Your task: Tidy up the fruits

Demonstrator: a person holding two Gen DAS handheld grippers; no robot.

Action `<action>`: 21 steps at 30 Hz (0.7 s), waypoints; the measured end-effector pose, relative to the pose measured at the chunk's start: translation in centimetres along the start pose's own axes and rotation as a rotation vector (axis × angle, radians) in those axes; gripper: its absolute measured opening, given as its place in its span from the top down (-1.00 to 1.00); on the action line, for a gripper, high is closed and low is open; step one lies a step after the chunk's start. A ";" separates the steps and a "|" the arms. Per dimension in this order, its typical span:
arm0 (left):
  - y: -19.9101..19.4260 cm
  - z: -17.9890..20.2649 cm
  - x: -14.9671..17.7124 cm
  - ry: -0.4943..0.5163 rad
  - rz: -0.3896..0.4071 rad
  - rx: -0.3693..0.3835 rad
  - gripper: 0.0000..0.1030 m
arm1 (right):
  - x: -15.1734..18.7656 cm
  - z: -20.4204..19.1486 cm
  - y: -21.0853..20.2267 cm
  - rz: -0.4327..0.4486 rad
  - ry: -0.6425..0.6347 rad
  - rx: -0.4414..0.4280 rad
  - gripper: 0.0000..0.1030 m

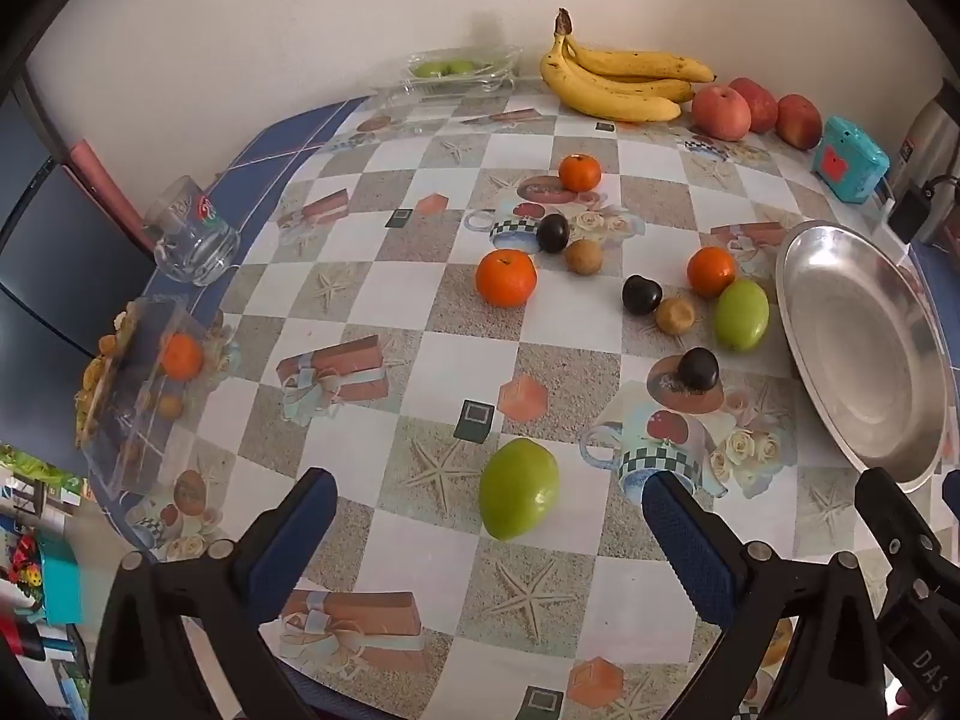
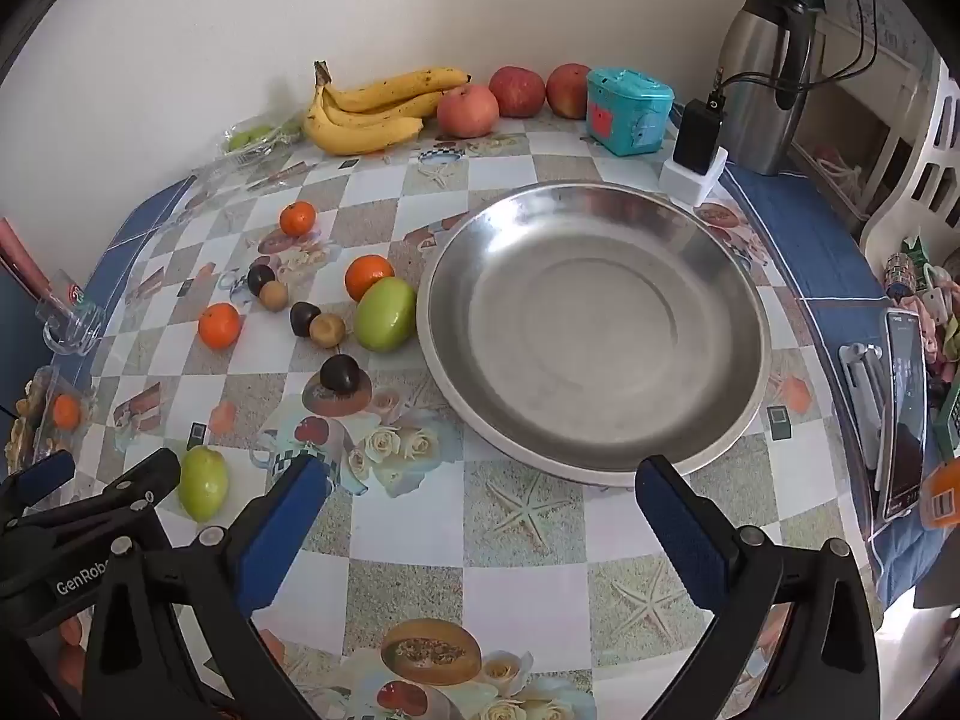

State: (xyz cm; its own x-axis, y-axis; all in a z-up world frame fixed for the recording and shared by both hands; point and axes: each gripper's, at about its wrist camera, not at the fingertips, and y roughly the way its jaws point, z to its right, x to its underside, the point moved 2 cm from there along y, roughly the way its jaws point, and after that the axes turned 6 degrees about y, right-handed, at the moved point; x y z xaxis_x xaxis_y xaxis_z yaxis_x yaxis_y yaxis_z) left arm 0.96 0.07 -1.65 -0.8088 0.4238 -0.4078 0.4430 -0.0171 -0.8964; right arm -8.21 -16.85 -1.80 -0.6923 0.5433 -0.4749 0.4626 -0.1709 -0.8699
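Note:
My left gripper [image 1: 487, 476] hangs open above the table's near edge, with a green fruit [image 1: 519, 495] lying on the cloth between and just beyond its blue pads, untouched. My right gripper [image 2: 481, 463] stands open before the near rim of the empty steel plate [image 2: 594, 324]. A second green fruit [image 2: 385, 313] lies against the plate's left side. Three oranges [image 1: 506, 278], three dark plums [image 1: 641, 294] and two small brown fruits [image 1: 675, 315] are scattered mid-table. Bananas [image 1: 624, 81] and red apples [image 1: 720, 111] lie along the back wall.
A glass mug [image 1: 192, 240] and a clear plastic box [image 1: 138, 384] sit at the table's left edge. A teal tin [image 2: 627, 111], a charger [image 2: 696, 138] and a steel flask [image 2: 768, 72] stand at the back right. A phone [image 2: 903, 414] lies at the right edge.

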 end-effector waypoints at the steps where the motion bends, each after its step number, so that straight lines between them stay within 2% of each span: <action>1: 0.2 -0.5 0.5 -0.014 -0.002 0.003 -1.00 | 0.0 0.0 0.0 0.003 -0.001 0.002 -0.99; 12: 0.7 -0.6 0.1 -0.018 -0.025 -0.016 -1.00 | -0.1 0.1 -0.1 0.015 0.001 -0.008 -0.99; 21: 0.5 -1.1 0.1 -0.035 -0.014 -0.011 -1.00 | -0.3 0.8 -0.2 0.017 0.028 0.004 -0.99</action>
State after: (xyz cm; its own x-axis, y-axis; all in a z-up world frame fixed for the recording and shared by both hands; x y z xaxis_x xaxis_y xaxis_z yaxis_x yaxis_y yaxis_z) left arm 1.56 1.12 -1.91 -0.8276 0.3924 -0.4013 0.4357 -0.0017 -0.9001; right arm -8.51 -17.62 -1.62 -0.6690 0.5629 -0.4854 0.4716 -0.1833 -0.8626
